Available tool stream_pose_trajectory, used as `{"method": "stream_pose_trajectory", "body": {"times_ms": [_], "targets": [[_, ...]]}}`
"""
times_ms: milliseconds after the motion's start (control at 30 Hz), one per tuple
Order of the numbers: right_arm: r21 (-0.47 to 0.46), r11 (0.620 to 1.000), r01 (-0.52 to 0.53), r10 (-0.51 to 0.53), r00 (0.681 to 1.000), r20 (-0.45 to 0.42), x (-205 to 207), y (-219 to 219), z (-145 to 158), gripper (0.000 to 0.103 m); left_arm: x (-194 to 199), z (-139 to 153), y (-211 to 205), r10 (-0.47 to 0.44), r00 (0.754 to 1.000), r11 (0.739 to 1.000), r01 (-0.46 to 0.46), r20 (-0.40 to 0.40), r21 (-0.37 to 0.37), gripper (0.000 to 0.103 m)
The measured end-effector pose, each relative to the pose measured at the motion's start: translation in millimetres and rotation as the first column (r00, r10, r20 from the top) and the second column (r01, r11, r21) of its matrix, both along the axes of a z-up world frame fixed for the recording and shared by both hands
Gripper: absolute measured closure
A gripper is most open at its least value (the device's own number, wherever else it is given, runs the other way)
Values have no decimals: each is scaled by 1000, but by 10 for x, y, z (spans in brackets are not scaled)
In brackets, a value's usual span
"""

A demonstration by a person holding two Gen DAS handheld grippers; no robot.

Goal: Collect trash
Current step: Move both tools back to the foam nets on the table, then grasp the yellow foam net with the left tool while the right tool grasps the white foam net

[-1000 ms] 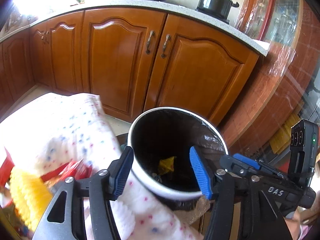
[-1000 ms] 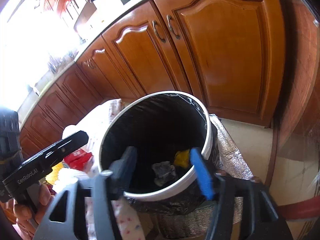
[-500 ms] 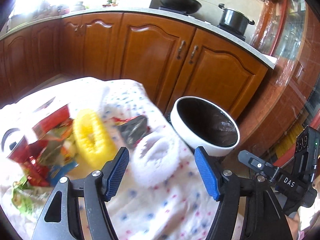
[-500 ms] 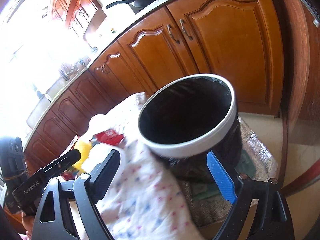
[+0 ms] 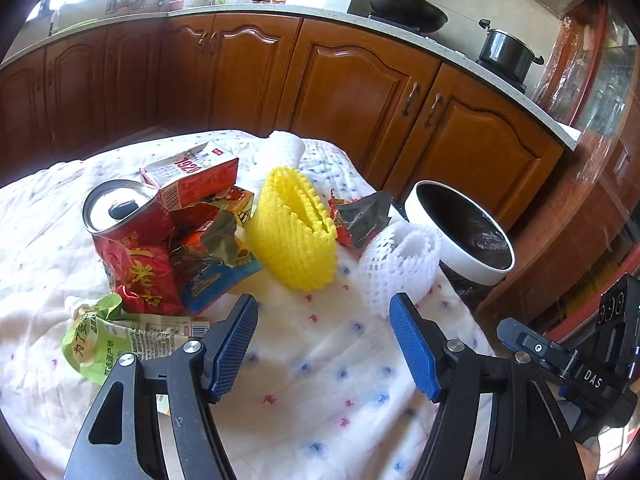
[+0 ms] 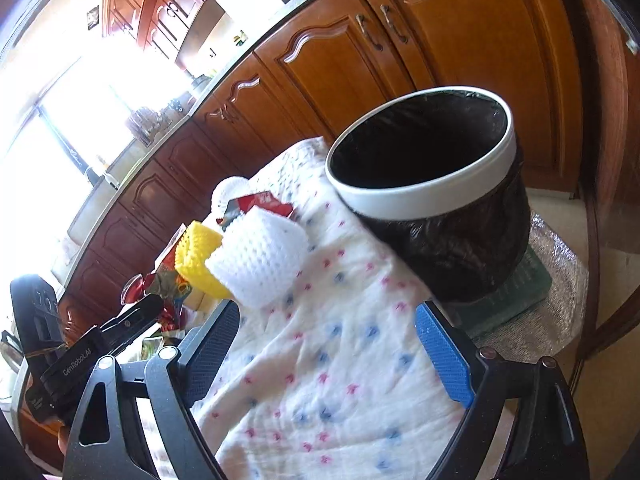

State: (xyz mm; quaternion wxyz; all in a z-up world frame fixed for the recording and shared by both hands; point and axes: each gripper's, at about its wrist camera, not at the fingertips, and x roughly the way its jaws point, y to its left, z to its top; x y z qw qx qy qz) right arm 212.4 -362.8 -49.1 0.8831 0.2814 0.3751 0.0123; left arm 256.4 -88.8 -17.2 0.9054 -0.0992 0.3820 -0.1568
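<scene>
A pile of trash lies on a dotted white cloth (image 5: 320,360): a red can (image 5: 124,236), a red carton (image 5: 196,176), a yellow foam net (image 5: 292,228), a white foam net (image 5: 396,260), a green wrapper (image 5: 108,340) and torn packets. A white-rimmed bin with a black liner (image 5: 464,232) stands at the table's right edge. My left gripper (image 5: 324,344) is open and empty above the cloth, short of the nets. My right gripper (image 6: 332,348) is open and empty above the cloth, with the bin (image 6: 432,184) and the white net (image 6: 260,256) ahead.
Brown kitchen cabinets (image 5: 352,80) run behind the table under a counter with a wok (image 5: 404,8) and a black pot (image 5: 508,52). The bin stands on a green mat (image 6: 516,292) over silver foil. The other gripper shows in each view's lower corner.
Both grippers have pulled back from over the bin's mouth to above the cloth. The left one has swung left, so the trash pile is now ahead of it. Both stay open.
</scene>
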Motion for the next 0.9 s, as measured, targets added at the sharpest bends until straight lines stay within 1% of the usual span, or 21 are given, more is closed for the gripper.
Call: {"method": "stream_pose_trajectory", "body": {"times_ms": [233, 400, 500, 700, 900], "targets": [[4, 1000, -23, 23, 1000, -2, 16, 159, -13, 12, 8, -55, 132, 8, 1000, 1000, -9, -18, -9, 35], [5, 999, -41, 41, 999, 1, 97, 222, -1, 12, 87, -66, 107, 9, 1000, 1000, -9, -24, -6, 35], [2, 999, -51, 51, 999, 15, 180, 236, 29, 12, 156, -61, 57, 15, 1000, 1000, -14, -18, 9, 35], [-6, 998, -66, 66, 997, 50, 460, 253, 96, 12, 437, -81, -90, 34, 999, 999, -33, -33, 38, 35], [-5, 996, -84, 84, 996, 34, 789, 253, 46, 13, 746, -140, -200, 76, 995, 995, -71, -64, 72, 35]]}}
